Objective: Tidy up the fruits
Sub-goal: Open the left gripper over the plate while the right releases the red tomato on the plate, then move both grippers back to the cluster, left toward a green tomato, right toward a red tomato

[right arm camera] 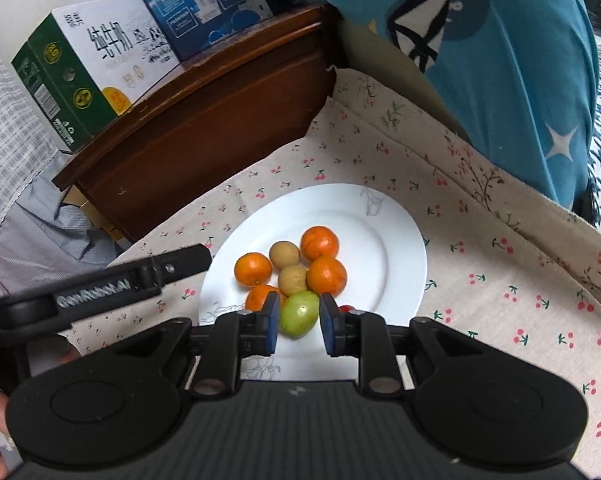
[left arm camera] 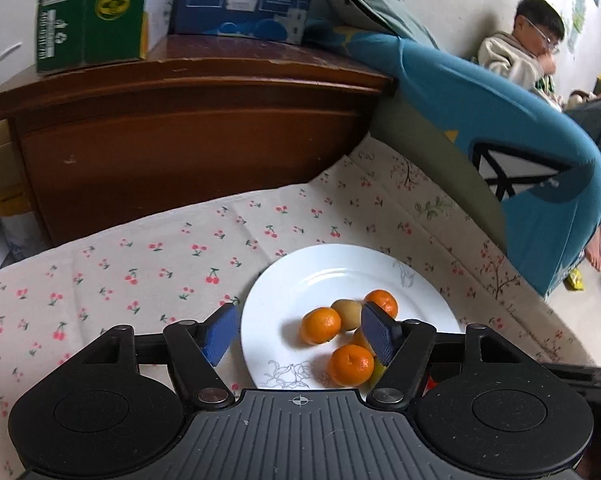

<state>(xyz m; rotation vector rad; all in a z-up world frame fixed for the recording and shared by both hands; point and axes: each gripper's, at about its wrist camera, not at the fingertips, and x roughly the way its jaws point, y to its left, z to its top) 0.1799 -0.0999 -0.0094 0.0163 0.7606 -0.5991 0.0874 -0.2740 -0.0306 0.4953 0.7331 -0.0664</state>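
Right gripper: blue pads stand on either side of a green fruit low centre in the right wrist view. The left pad looks to touch it; a sliver of gap shows at the right pad, so jaws read as slightly parted and not pressing (contact on the left side cannot be settled). The fruit lies on the near rim area of the white plate.

Left gripper: jaws spread wide, nothing between the pads; plate surface and fruit show through the gap.

Plate contents, right wrist view: four oranges, two tan-brown round fruits touching in the middle of the cluster, the green fruit nearest the camera, and a small red item just beside the right pad, mostly hidden. All fruit is bunched in the plate's centre and near half.

The plate rests on a cherry-print cloth. Upper left of the frame: a wooden cabinet bearing a green-and-white carton and a blue carton. Upper right: blue fabric.
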